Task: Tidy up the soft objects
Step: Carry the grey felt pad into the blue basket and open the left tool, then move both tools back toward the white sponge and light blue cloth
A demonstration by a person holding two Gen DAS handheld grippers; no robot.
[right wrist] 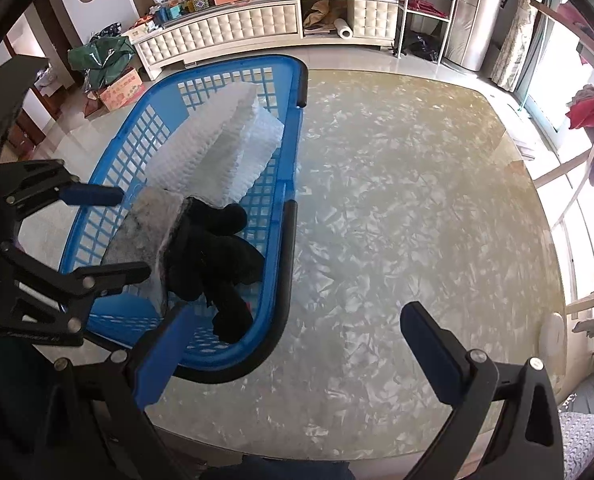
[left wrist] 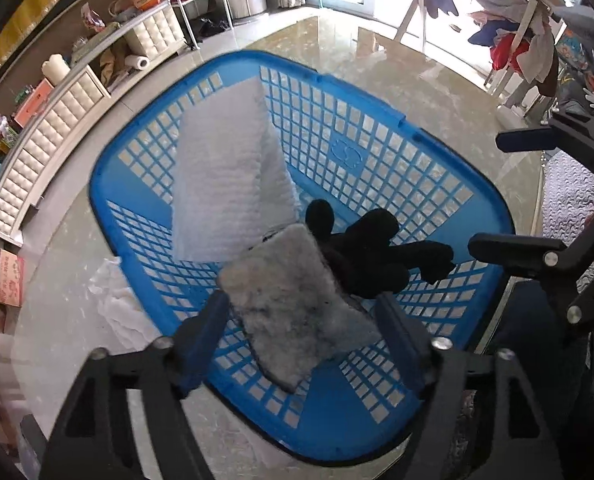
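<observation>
— Where do the soft things lie?

— All three sit in the blue basket (left wrist: 437,184), which stands on the glass table (right wrist: 397,208). The white foam pad (left wrist: 221,176) leans across the far half. The grey felt pad (left wrist: 293,304) lies at the near end, its far corner overlapping the foam. The black plush toy (left wrist: 373,256) rests just to the right of the felt, touching it.

— And the left gripper (left wrist: 303,334)?

— It hangs over the near end of the basket with its jaws spread. The felt pad shows between the blue fingers (left wrist: 205,328), yet neither one presses on it — though from the wrist view it is hard to say how far above the pad they are. In the right wrist view the same gripper (right wrist: 109,236) enters from the left, and there its fingers stand clearly apart over the felt.

— The right gripper (right wrist: 293,356)?

— Released as well, holding nothing. Its jaws are wide: the left finger (right wrist: 165,356) overlaps the near rim of the basket in the view, the other is over bare glass to the right. In the left wrist view it (left wrist: 509,192) shows at the right edge, beside the basket.

— What lies beyond?

— A white cabinet (right wrist: 233,32) along the far wall, and a clothes rack (left wrist: 509,36) by the window.
</observation>
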